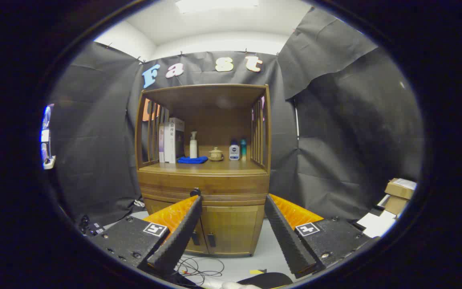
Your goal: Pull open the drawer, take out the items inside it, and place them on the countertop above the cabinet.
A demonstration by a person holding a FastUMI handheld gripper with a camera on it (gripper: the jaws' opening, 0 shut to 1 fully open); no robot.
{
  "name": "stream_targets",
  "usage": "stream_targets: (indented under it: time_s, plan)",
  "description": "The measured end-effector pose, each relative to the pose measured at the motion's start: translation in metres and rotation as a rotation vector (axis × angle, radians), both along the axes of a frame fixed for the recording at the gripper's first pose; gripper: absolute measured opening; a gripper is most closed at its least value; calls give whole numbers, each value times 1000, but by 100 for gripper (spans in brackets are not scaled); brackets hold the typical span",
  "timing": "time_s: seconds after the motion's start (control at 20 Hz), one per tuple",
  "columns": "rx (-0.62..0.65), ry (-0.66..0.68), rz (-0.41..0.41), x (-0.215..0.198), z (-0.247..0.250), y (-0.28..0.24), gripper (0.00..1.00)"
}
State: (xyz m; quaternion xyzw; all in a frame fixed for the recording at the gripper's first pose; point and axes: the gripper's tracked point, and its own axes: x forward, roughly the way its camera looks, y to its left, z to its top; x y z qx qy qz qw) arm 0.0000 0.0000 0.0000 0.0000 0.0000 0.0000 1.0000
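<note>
A wooden cabinet stands against the black cloth wall, straight ahead of the gripper and apart from it. Its table sits under an open hutch with slatted sides. Below the table runs the drawer, closed, its dark knob just at the tip of the left finger in this view; I cannot tell whether they touch. Under the drawer are two doors with small dark handles.

The fingers are spread wide, holding nothing, with the drawer front and doors seen between them.

On the table, from left: boxes standing upright, a white pump bottle, a blue cloth lying in front of it, a small lidded pot, a white-and-blue bottle and a teal bottle beside it.

Cardboard boxes lie on the floor to the right, and loose cables below the fingers
</note>
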Motion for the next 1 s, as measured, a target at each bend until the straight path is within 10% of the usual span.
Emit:
stream_targets:
  time_s: [1.0]
  plan:
    - [-19,11,5,40,2,4,100]
